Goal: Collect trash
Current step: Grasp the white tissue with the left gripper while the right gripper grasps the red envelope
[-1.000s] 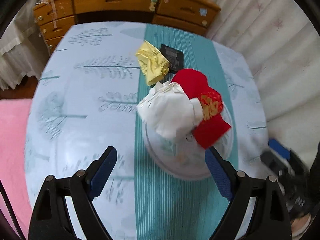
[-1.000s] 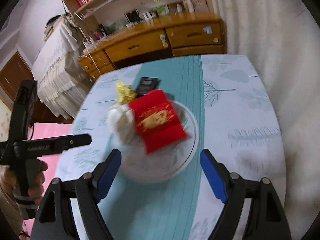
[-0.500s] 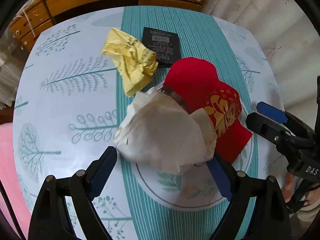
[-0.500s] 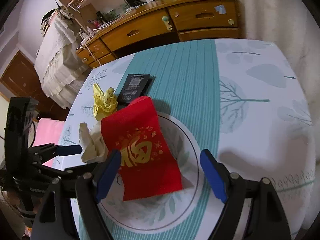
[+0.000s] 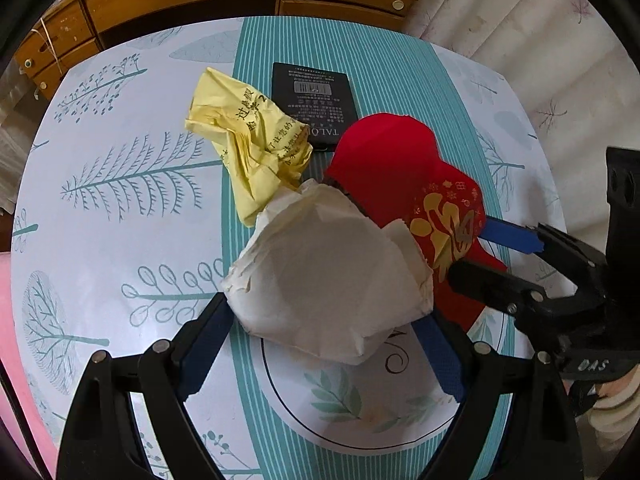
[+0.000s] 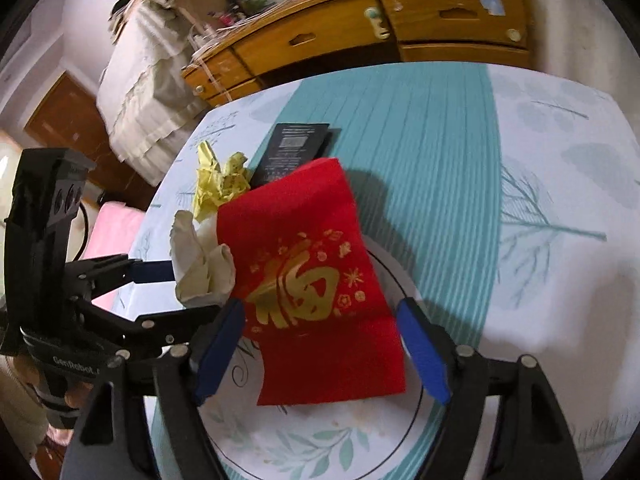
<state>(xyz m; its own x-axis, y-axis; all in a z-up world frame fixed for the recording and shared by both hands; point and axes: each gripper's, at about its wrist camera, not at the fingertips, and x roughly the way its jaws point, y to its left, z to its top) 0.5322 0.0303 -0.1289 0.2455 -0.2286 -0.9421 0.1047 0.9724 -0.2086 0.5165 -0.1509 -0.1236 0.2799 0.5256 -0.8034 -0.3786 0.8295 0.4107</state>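
Over the round white leaf-printed plate on the table, both tongs have dropped in: the left tongs gape astride the crumpled white paper wad. The right tongs, jaws just narrowing but not clamped, bracket the red gold-printed envelope, so both grabs look imminent.

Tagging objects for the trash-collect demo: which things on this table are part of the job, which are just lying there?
Job:
- white paper wad, between the left gripper fingers
- red envelope, between the right gripper fingers, which have just been closing
- yellow crumpled paper
- plate

Probably bystanders:
- black box
- wooden dresser
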